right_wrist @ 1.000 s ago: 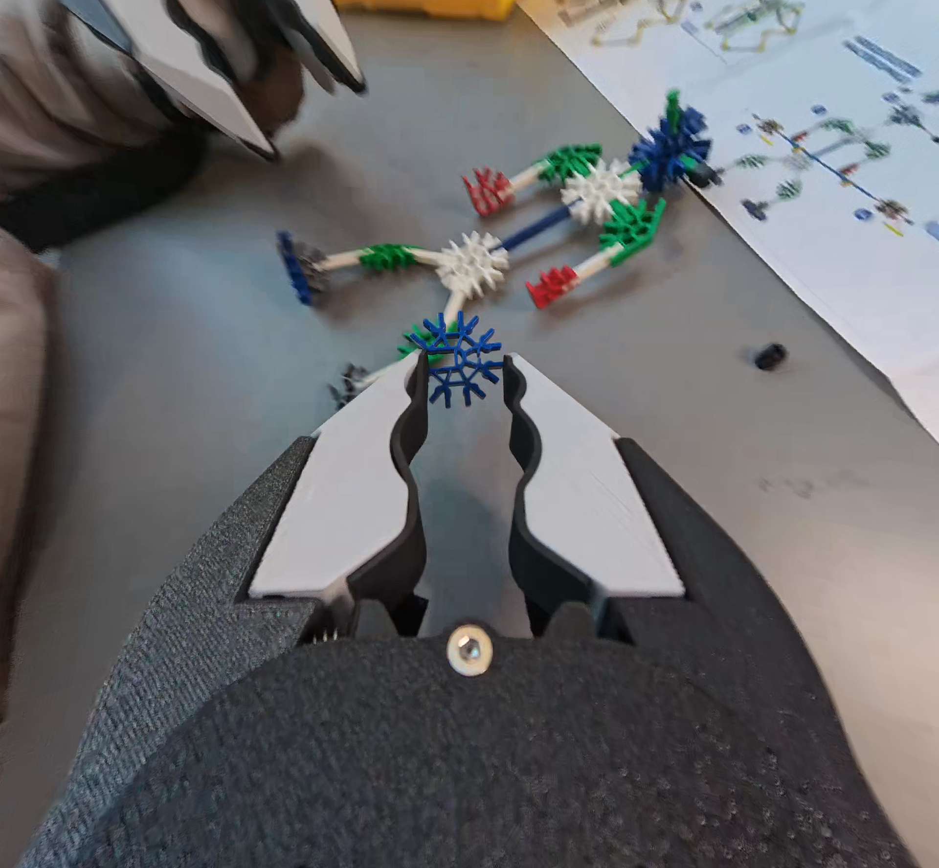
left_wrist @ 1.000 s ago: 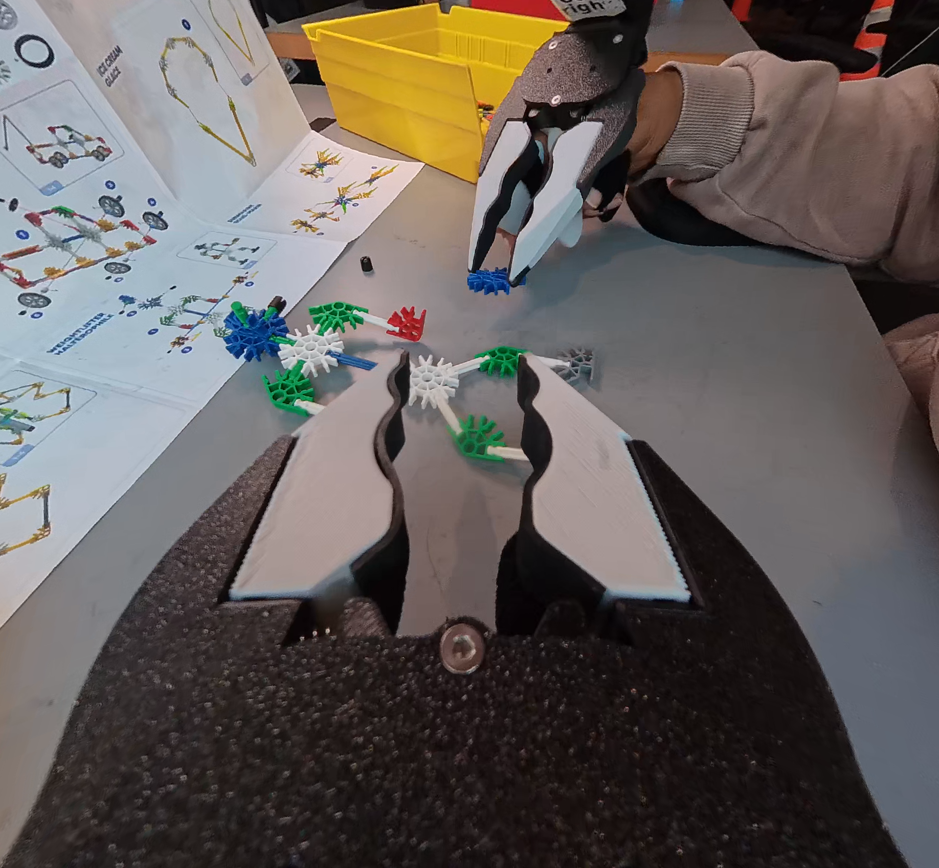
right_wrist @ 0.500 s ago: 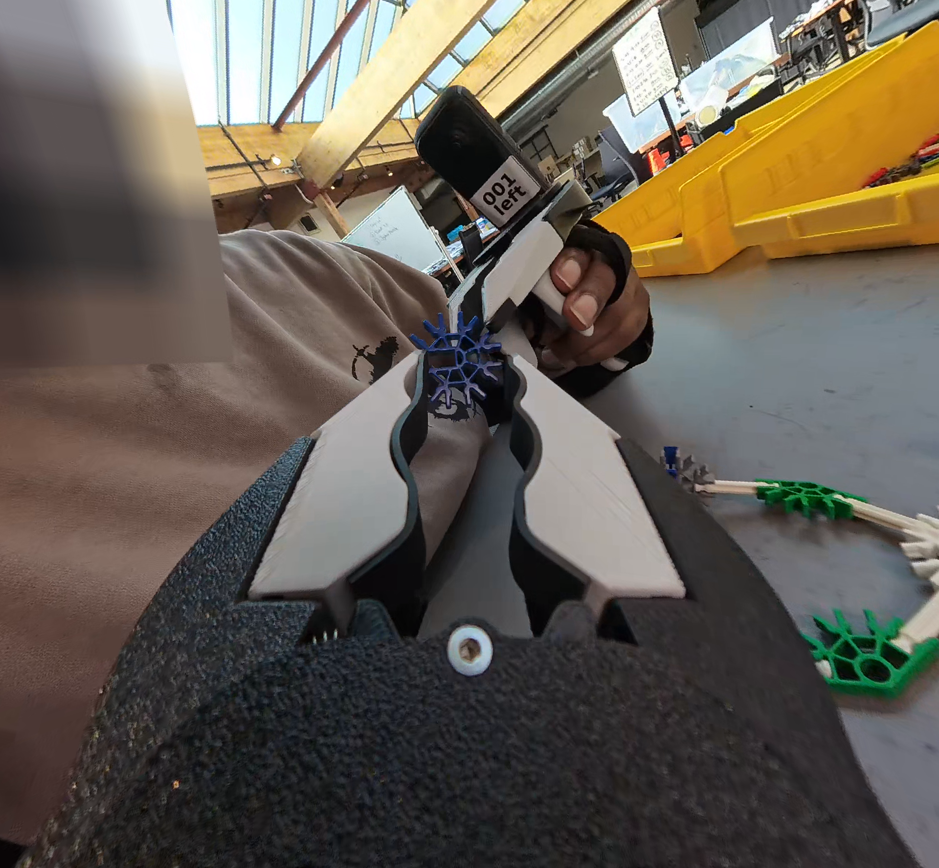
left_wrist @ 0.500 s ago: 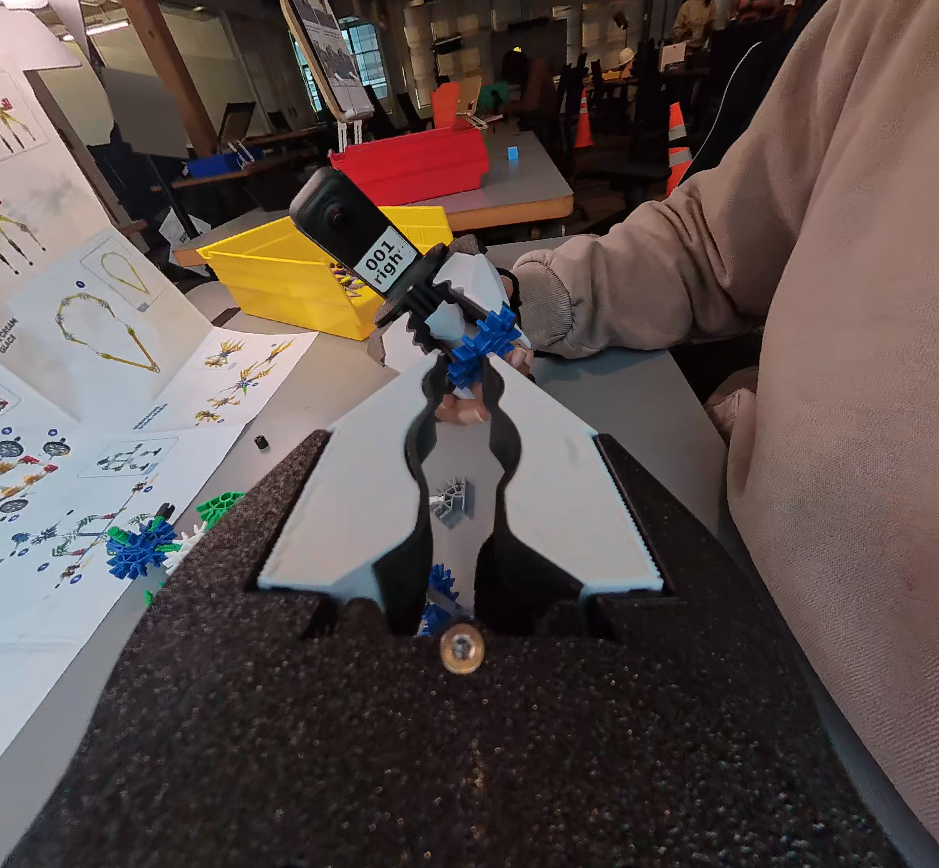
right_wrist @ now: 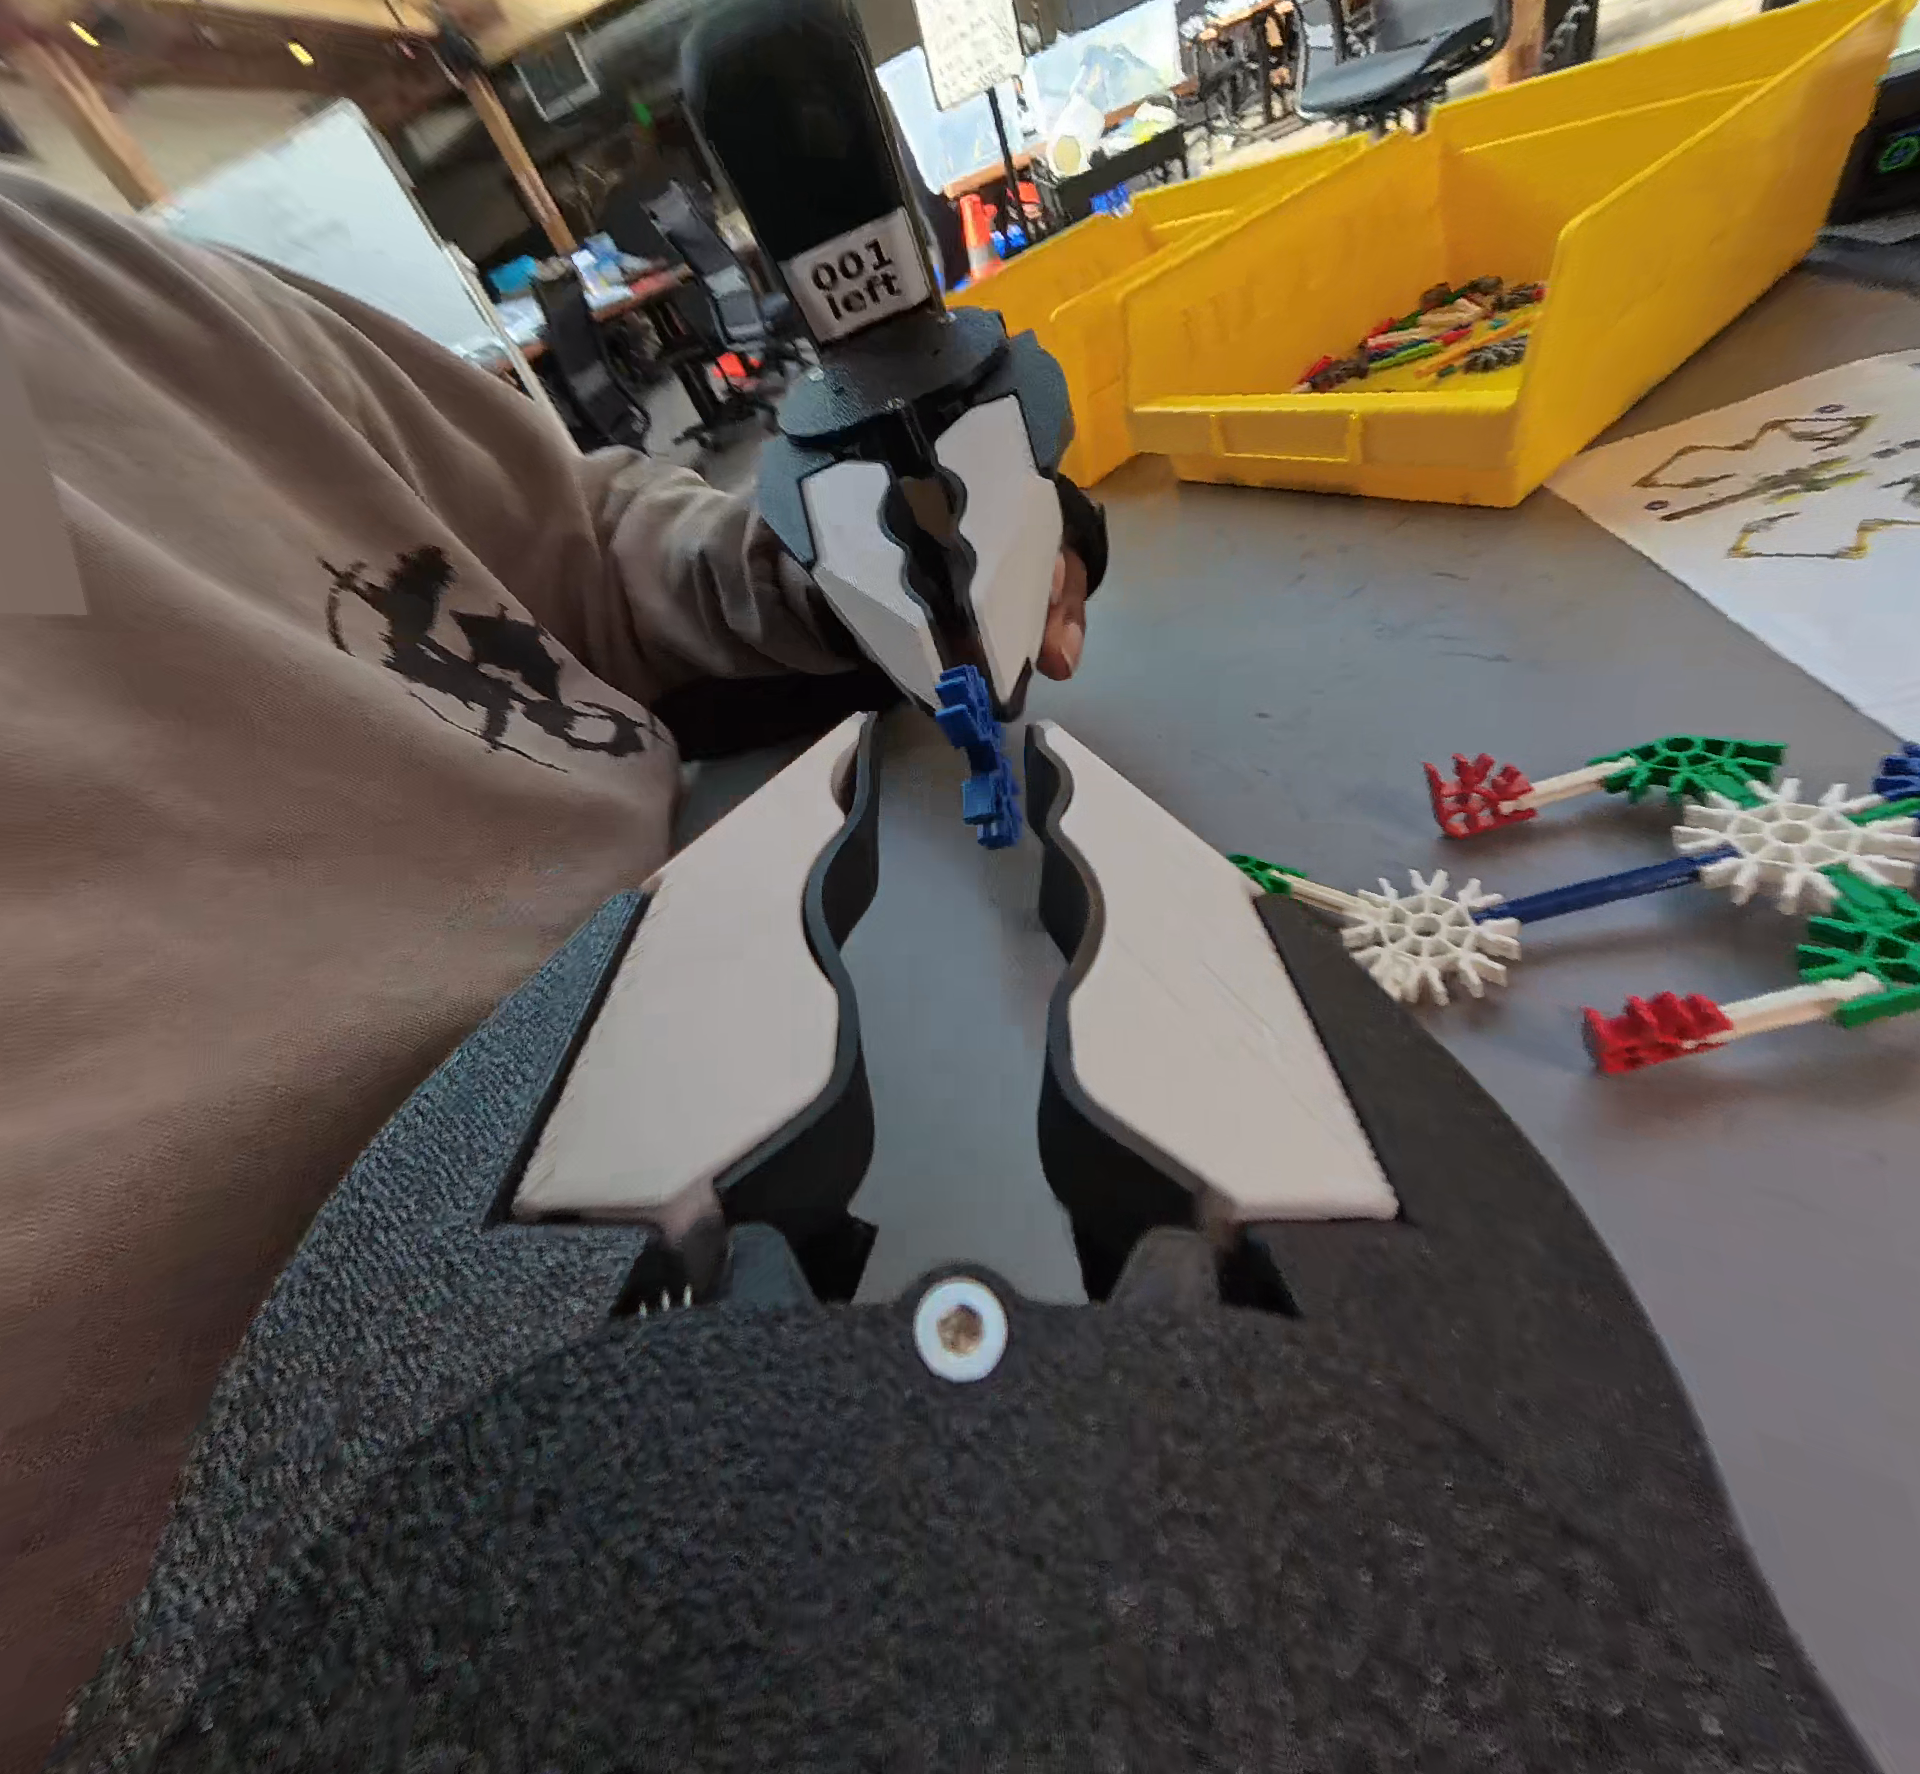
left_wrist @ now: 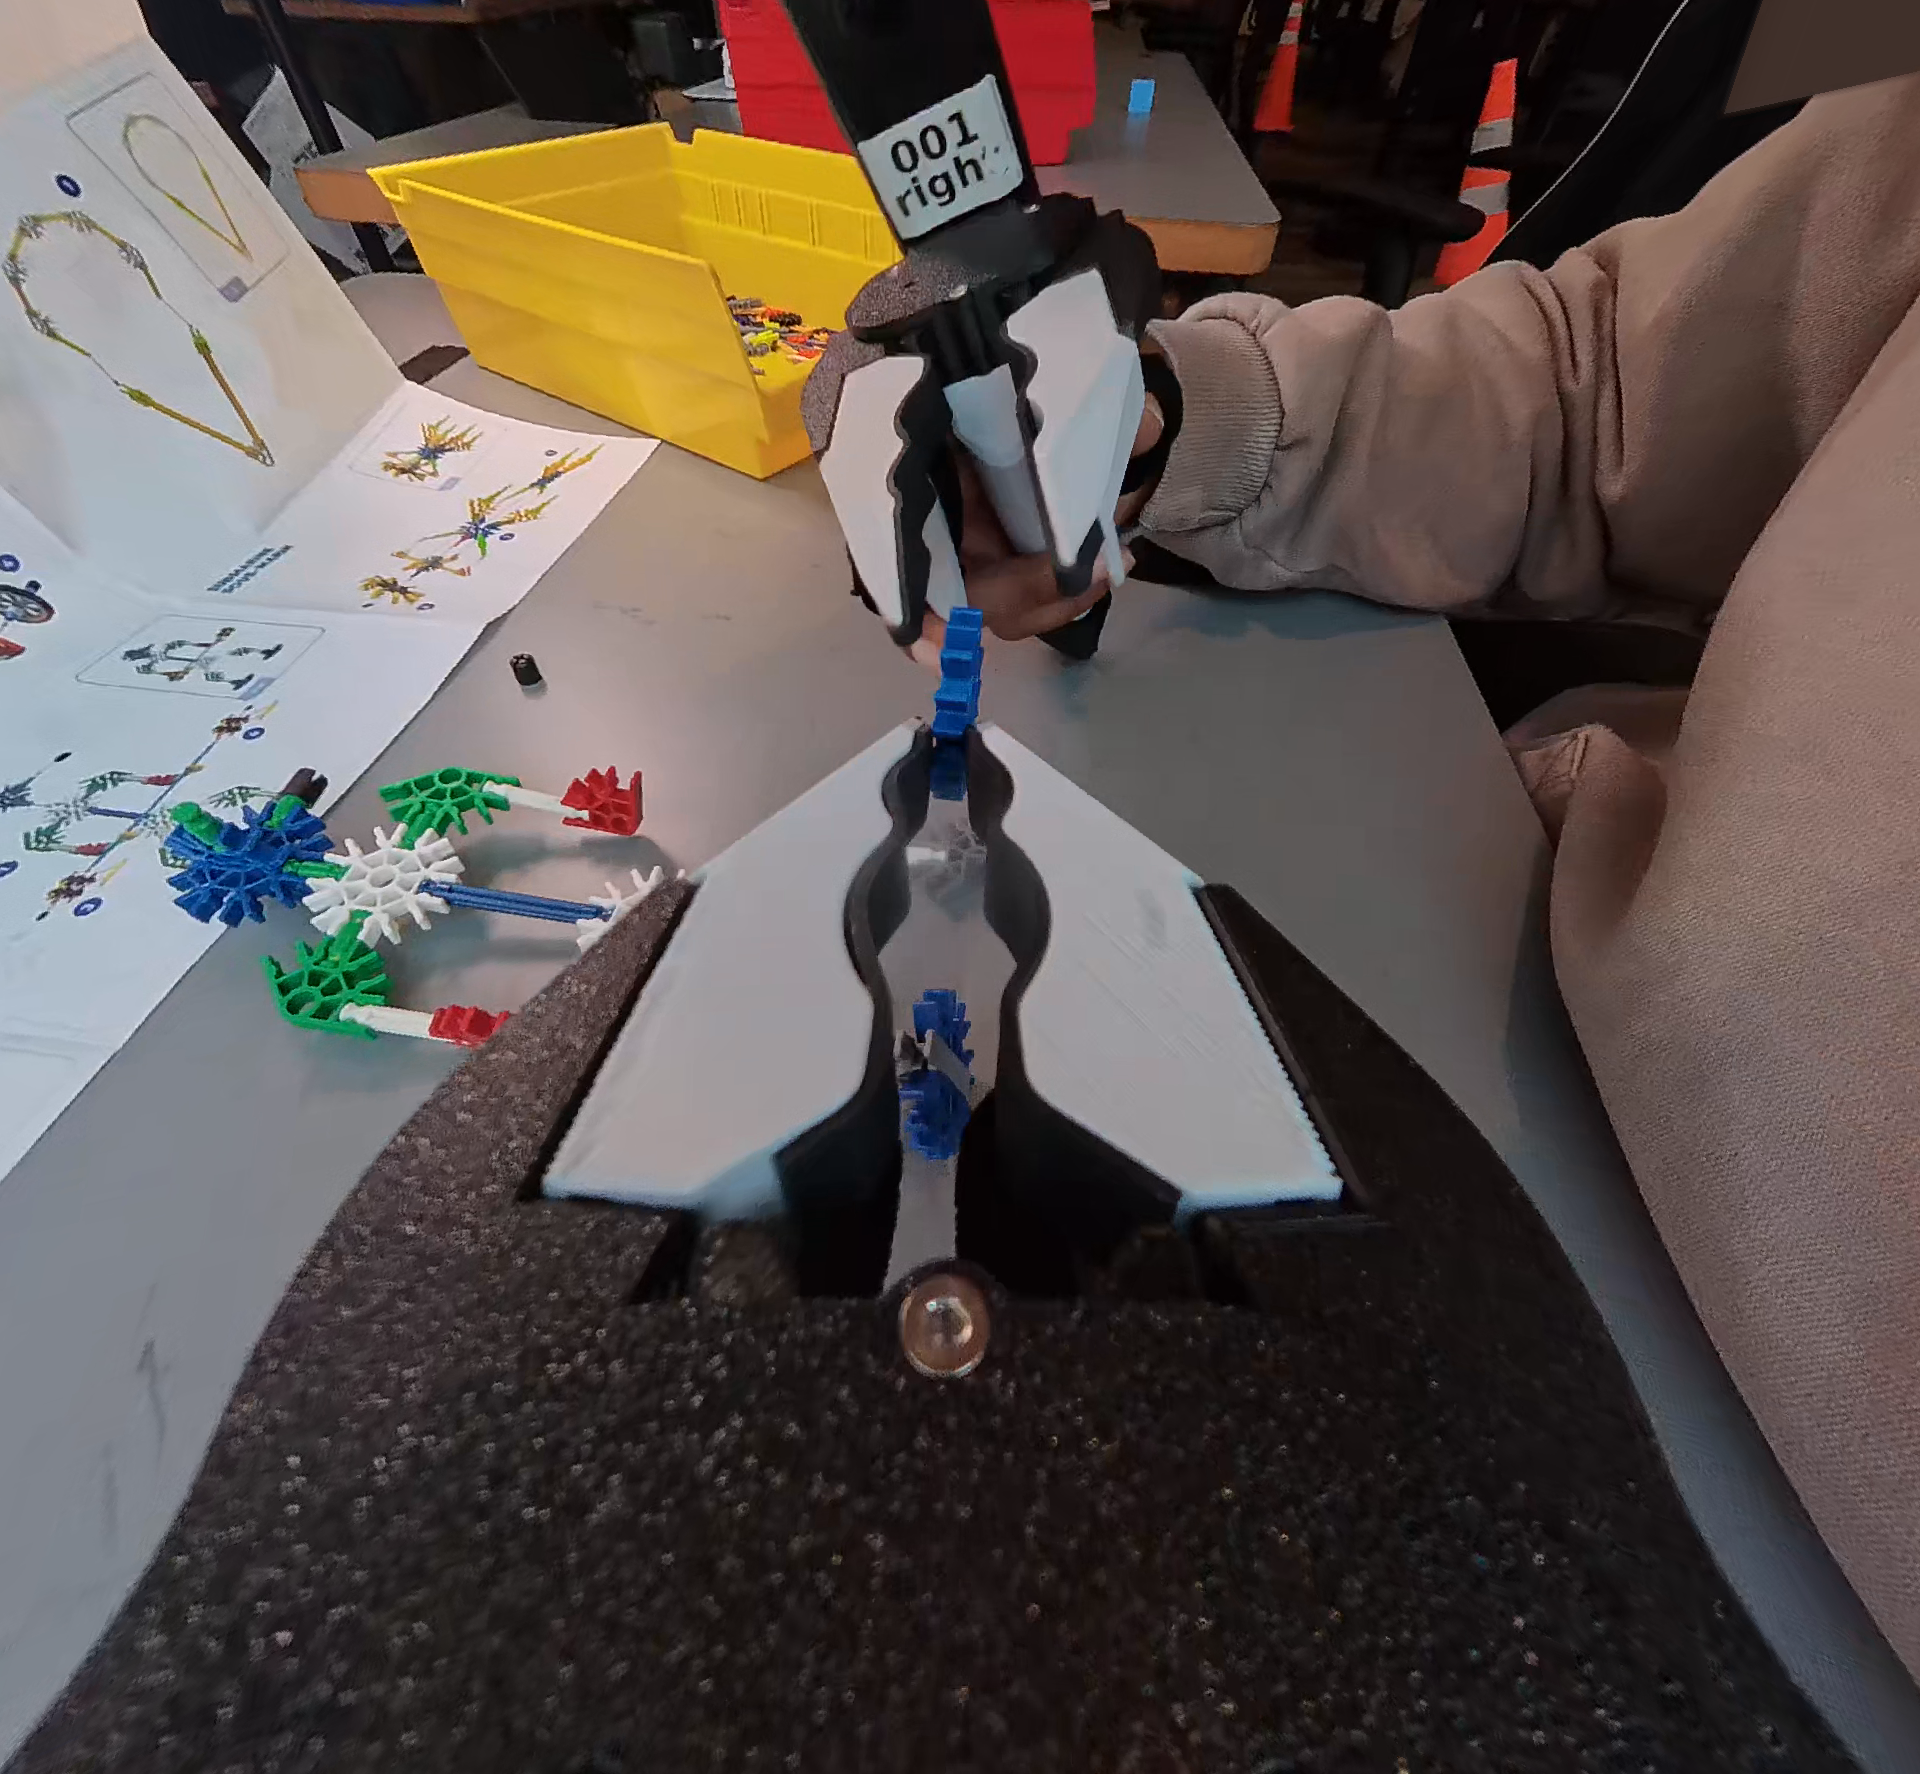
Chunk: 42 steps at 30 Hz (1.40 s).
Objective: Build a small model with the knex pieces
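— Left wrist view: what did it show?

— The left gripper (left_wrist: 951, 737) was closed on one blue connector (left_wrist: 956, 675). It pinched the piece only at the very tips, above the grey table (left_wrist: 1247, 789). The right gripper (right_wrist: 951, 727) was open, with one finger on each side of that piece.

— What could go wrong from there?

— I judged the hold thin. A sideways push from a right finger could turn the connector, or make it slip out and fall on the table. A low sweep could also disturb the model (left_wrist: 384, 888) lying to the left.

— And the counts?

— There were two grippers and one held connector. In the model I counted two red connectors, two full white ones, three green ones, one big blue one and one blue rod. One small black piece (left_wrist: 528, 670) lay far left, near the paper sheets (left_wrist: 312, 581). One yellow bin (left_wrist: 582, 290) stood far, with one red bin (left_wrist: 1049, 62) behind it. Under the left gripper was perhaps another blue piece, but it was too hidden to be sure.
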Each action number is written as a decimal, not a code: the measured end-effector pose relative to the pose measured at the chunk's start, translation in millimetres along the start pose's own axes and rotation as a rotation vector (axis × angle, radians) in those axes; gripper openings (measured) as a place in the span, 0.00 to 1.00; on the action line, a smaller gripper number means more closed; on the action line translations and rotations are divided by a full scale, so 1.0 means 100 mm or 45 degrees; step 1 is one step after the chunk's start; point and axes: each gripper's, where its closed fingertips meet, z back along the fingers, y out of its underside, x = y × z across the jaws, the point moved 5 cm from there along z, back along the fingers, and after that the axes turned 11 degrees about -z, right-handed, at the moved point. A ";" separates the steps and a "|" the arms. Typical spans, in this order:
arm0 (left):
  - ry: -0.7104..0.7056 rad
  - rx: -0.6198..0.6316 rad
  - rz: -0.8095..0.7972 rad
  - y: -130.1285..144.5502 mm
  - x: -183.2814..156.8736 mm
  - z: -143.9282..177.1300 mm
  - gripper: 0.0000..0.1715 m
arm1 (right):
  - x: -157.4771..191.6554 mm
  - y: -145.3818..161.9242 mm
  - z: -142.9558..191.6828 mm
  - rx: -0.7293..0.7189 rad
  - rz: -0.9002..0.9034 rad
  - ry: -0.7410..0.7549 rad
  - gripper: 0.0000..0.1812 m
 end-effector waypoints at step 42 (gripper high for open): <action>0.067 0.510 -0.127 0.36 -0.22 -0.27 0.03 | -0.29 0.57 0.07 0.710 0.347 0.467 0.11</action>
